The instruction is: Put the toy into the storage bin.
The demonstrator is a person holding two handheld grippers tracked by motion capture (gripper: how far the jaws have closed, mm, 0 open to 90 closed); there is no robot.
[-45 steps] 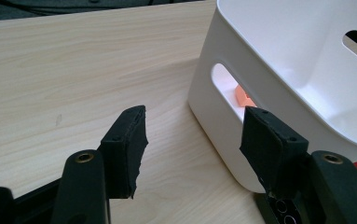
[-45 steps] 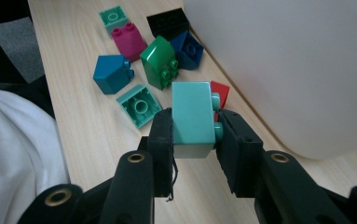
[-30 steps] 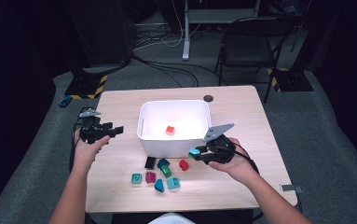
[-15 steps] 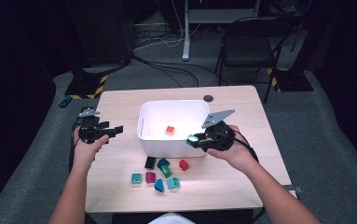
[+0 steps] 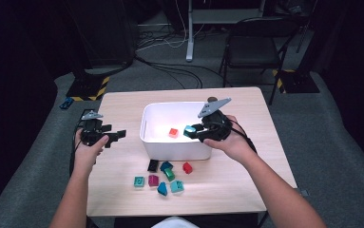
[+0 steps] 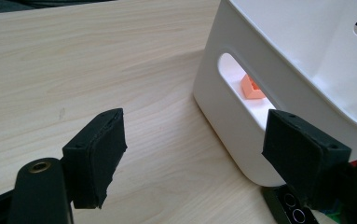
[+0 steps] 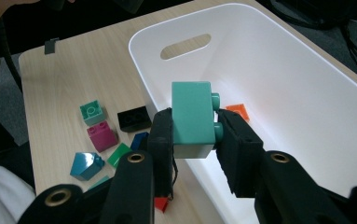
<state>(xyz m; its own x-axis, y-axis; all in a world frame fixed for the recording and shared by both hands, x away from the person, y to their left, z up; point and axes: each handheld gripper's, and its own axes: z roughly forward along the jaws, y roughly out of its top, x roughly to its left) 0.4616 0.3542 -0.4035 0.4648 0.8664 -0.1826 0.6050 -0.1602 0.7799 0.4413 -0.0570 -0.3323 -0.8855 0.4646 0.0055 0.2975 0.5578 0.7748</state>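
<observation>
Right gripper [image 7: 192, 135] is clamped on a teal block [image 7: 192, 119], pads pressing its two sides, studs facing one pad. In the high view the same gripper [image 5: 195, 132] holds the block [image 5: 188, 130] above the white bin [image 5: 177, 148], just inside its rim on the side toward the worktop's right edge. An orange block [image 5: 173, 132] lies on the bin floor, close to the held block. The bin sits mid-worktop, nearer the far edge. Left gripper [image 6: 192, 158] hovers over bare wood [image 6: 73, 70] near the worktop's left edge, jaws wide apart and just been opening, nothing between them; the bin's side wall and handle slot lie ahead of it. Loose blocks lie between the bin and the near edge: black [image 5: 153, 165], red [image 5: 187, 167], magenta [image 5: 153, 180], green [image 5: 169, 174], several teal.
</observation>
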